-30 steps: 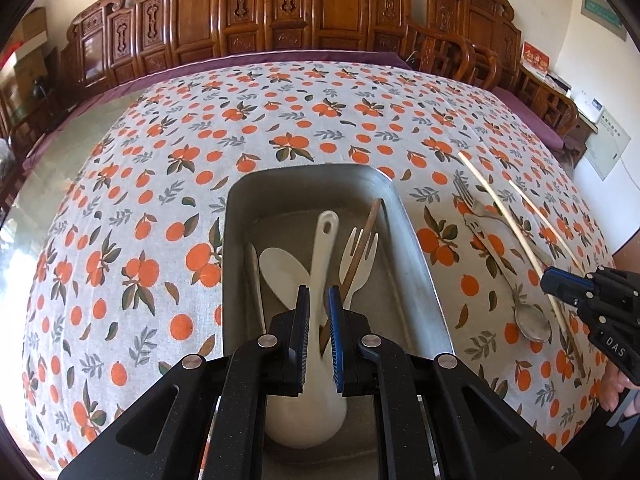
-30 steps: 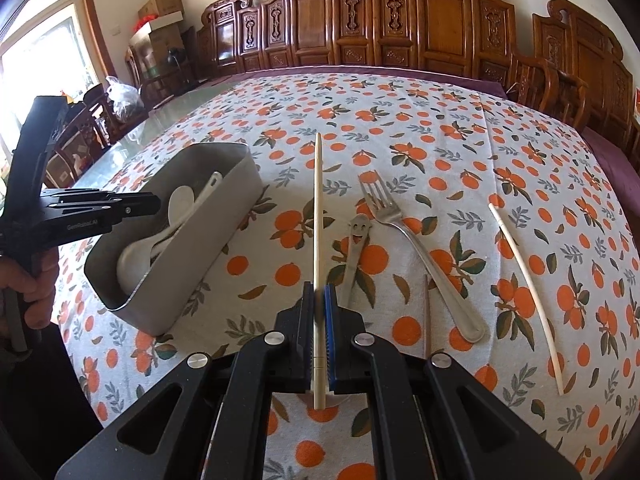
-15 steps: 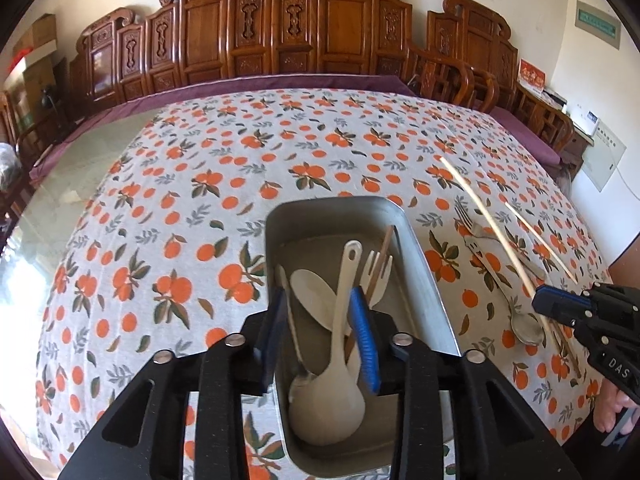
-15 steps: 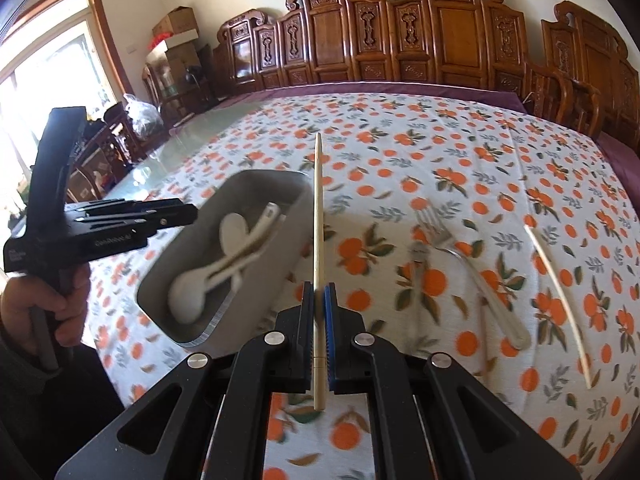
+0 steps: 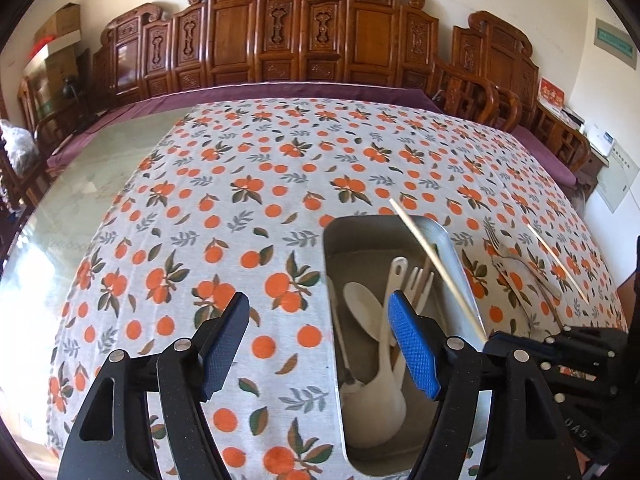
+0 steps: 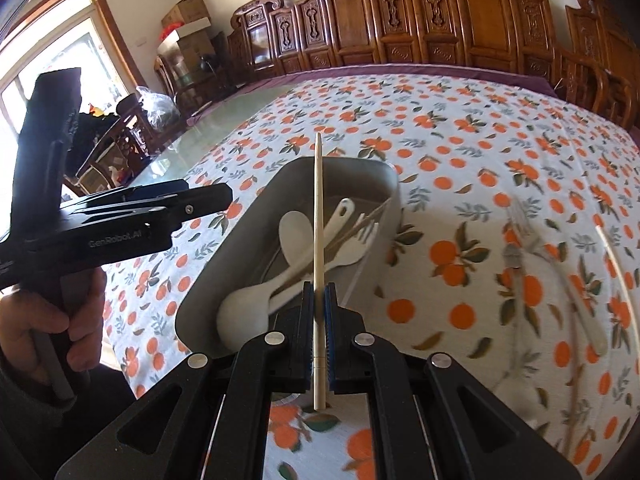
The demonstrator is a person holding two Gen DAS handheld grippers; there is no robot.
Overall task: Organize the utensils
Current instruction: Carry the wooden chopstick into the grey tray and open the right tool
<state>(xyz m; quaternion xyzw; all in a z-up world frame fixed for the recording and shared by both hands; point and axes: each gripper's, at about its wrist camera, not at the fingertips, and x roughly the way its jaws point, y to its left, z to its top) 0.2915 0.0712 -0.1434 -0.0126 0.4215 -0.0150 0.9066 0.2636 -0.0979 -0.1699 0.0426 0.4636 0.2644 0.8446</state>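
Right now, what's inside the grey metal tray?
The grey metal tray holds a white plastic ladle, a white spoon, a pale fork and a brown wooden stick. The left gripper's blue finger covers the handles' middles, and anything beneath the ladle is hidden.

Tabletop [image 5: 100, 184] before me: glass-topped, glossy bare strip along its left side, purple edging at far end. Orange-print cloth [image 5: 256, 208] covers most of it. On cloth I see grey metal tray [image 5: 460, 256], long side toward me. Right of tray, apart from it: metal fork [image 6: 532, 240], blurred; pale chopstick [image 5: 556, 258] lying slantwise farther right. Something thin and dark beside fork, too blurred to name.
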